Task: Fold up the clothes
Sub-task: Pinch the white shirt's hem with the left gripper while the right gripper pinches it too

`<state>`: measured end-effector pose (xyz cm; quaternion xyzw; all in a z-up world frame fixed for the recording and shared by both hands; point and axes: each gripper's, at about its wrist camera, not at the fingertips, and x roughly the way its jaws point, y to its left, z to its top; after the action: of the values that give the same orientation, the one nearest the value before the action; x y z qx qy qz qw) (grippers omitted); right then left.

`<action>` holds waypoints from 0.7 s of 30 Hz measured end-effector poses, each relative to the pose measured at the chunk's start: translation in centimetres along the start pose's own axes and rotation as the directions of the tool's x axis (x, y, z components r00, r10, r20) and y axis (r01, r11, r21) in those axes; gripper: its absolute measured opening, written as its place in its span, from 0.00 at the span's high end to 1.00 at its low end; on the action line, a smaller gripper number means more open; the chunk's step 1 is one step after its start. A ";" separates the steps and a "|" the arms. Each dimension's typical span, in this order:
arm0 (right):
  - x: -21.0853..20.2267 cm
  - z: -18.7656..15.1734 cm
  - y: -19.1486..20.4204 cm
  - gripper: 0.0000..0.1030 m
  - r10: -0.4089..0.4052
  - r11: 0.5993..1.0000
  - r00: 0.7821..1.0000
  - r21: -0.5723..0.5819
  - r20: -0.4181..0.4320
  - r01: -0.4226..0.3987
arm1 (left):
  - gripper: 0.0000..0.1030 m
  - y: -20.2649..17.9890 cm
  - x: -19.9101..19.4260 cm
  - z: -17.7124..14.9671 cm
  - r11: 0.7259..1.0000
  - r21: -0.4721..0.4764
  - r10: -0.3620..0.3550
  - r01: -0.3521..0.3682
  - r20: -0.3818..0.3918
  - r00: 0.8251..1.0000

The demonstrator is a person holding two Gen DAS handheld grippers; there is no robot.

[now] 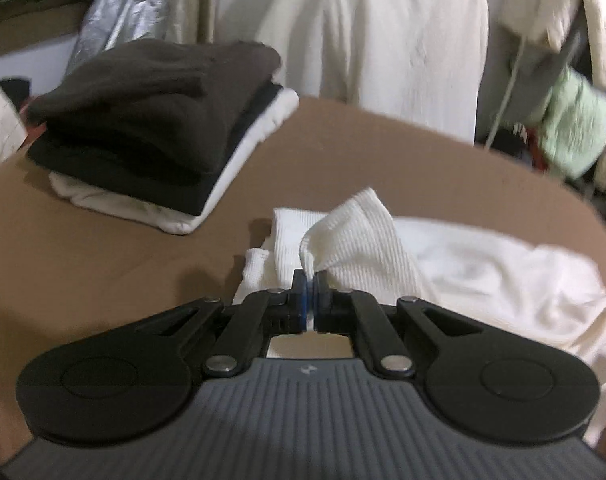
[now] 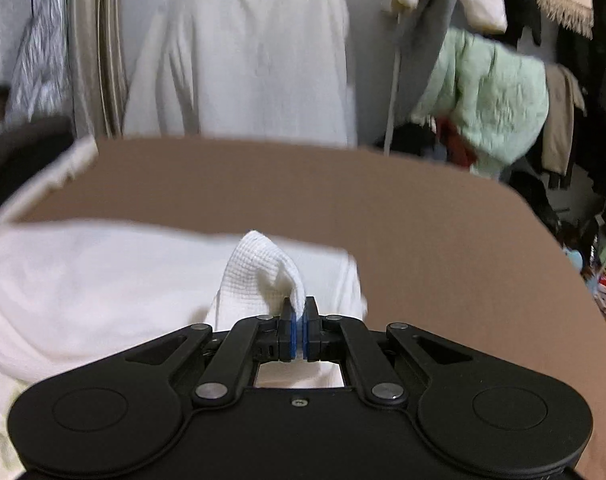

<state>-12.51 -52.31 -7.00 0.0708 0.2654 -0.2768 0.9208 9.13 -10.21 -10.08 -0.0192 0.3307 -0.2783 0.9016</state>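
Note:
A white waffle-knit garment (image 1: 443, 268) lies spread on the brown table (image 1: 383, 152). My left gripper (image 1: 311, 280) is shut on a pinched corner of it near the garment's left end, and the cloth rises in a peak above the blue pads. In the right wrist view the same white garment (image 2: 103, 280) stretches to the left, and my right gripper (image 2: 299, 308) is shut on a raised fold at its right end. Both grips are lifted a little off the table (image 2: 423, 240).
A folded stack of dark brown, black and white clothes (image 1: 155, 128) sits at the table's far left. A white cloth (image 1: 375, 32) hangs behind the table. A mint green jacket (image 2: 491, 100) and other hanging clothes crowd the right background. Bare table lies beyond the garment.

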 end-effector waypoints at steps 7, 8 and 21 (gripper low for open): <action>-1.0 -4.0 -2.5 0.94 0.055 0.989 0.997 0.144 -0.057 -0.046 | 0.97 2.7 2.1 -3.2 0.996 -0.089 0.004 -0.024 -0.217 0.976; -0.7 -4.9 -2.5 0.93 0.056 0.985 0.996 0.166 -0.065 -0.045 | 0.97 2.6 2.1 -3.2 0.996 -0.087 0.008 -0.028 -0.217 0.976; -1.1 -6.1 -2.5 0.89 0.096 0.967 0.995 0.238 -0.032 -0.086 | 0.79 2.2 2.1 -3.3 0.996 -0.061 0.057 -0.071 -0.209 0.976</action>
<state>-17.39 -52.18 -11.58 0.1978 0.2468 -0.2621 0.9118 9.51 -8.97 -14.31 -0.0101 0.4323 -0.2380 0.8697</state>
